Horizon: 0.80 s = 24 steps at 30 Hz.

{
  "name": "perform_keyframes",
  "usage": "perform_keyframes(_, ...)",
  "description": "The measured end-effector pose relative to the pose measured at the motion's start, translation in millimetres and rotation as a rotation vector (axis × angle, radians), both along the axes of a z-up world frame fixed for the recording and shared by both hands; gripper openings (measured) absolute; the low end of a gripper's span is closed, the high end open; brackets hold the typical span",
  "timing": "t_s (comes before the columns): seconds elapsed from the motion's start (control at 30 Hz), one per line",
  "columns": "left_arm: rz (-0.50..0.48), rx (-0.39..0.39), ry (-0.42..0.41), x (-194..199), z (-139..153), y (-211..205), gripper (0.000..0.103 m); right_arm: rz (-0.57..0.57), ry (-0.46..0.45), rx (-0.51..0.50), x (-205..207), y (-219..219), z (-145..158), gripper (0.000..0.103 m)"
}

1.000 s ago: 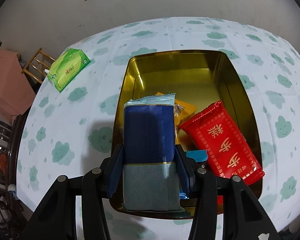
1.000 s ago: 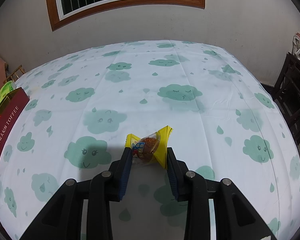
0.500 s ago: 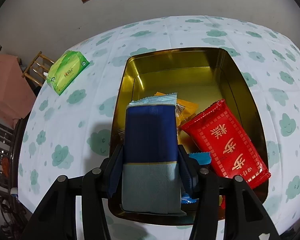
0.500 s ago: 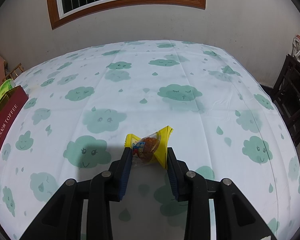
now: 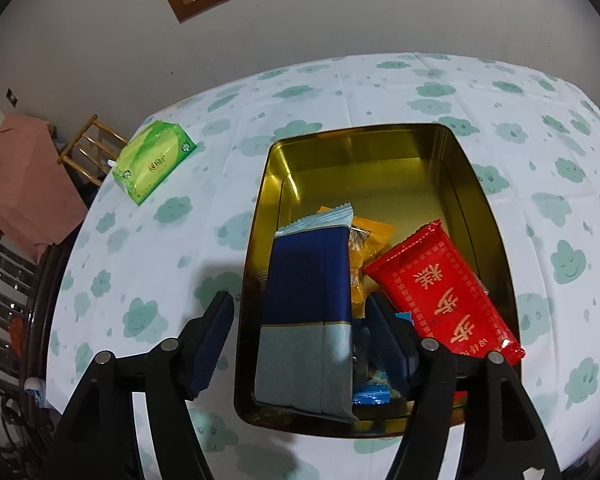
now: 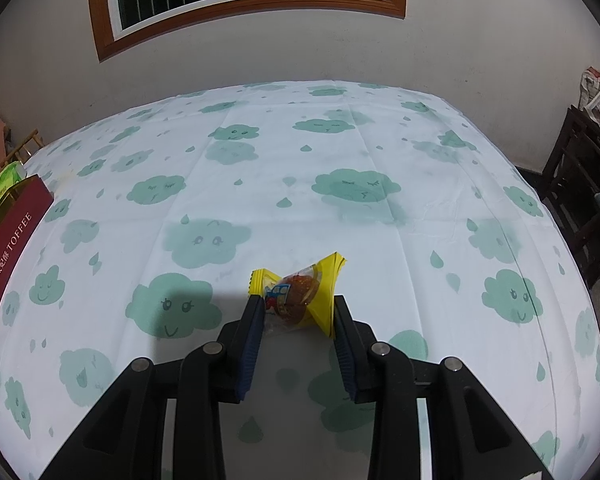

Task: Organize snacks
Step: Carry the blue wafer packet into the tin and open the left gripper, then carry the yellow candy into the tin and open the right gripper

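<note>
A gold tin (image 5: 440, 148) lies open on the cloud-print tablecloth in the left wrist view. Inside it rest a navy and pale-blue snack packet (image 5: 308, 312), a red packet (image 5: 440, 292), an orange-yellow packet (image 5: 366, 248) and a small blue wrapper (image 5: 370, 394). My left gripper (image 5: 300, 308) hovers over the tin with its jaws opening; the navy packet lies between them, clear of both pads. In the right wrist view my right gripper (image 6: 296, 312) is shut on a small yellow-wrapped snack (image 6: 296, 296), held just over the cloth.
A green tissue pack (image 5: 154, 160) lies on the cloth left of the tin. The tin's dark red side (image 6: 8, 256) shows at the left edge of the right wrist view. A wooden chair (image 5: 86, 152) and pink cloth (image 5: 24, 192) stand beyond the table's left edge; dark furniture (image 6: 580, 184) stands to the right.
The left jaws have spread apart and let go of the navy packet, which now lies in the tin. The right gripper and its yellow snack have not moved.
</note>
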<state>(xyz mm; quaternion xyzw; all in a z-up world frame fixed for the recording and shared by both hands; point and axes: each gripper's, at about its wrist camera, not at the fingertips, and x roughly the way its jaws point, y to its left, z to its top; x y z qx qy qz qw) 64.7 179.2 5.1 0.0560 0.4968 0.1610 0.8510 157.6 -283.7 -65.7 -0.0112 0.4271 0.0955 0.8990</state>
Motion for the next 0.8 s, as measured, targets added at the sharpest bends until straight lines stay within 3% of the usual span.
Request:
perform_keyframes(0.43, 0.041, -0.052, -0.042, -18, 10, -14, 0.072, -0.002, -0.027, 0.011, -5, 20, 17, 0.034)
perform_keyframes(0.8, 0.084, -0.109, -0.079, -34, 14, -20, 0.078, 0.129, -0.040, 0.081, -21, 81, 49, 0.034)
